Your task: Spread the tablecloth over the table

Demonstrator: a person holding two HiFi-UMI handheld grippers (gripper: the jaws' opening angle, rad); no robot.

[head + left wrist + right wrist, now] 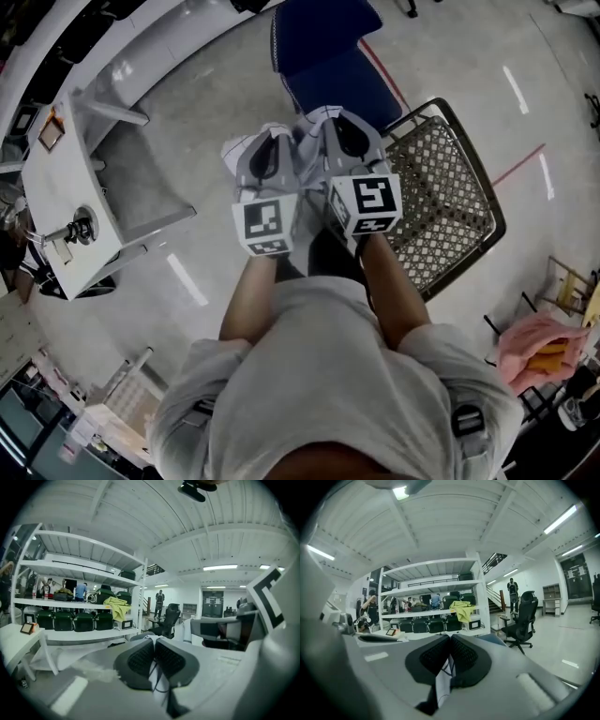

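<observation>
We note both grippers held side by side in front of the person's chest, well above the floor. Left gripper [153,641]: jaws pressed together on a fold of the tablecloth [158,679], white fabric with thin dark lines showing between the black pads. Right gripper [449,638]: jaws likewise pinched shut on the same cloth, a white strip hanging down behind the pads. From the head view we see the cloth bunched up around and between the two gripper noses, not spread on anything. Below them stands a metal mesh chair [448,214], with a blue chair [328,56] beyond it. The white table [58,192] sits off to the left, well apart from the cloth. White shelves [77,603] hold dark cases.
</observation>
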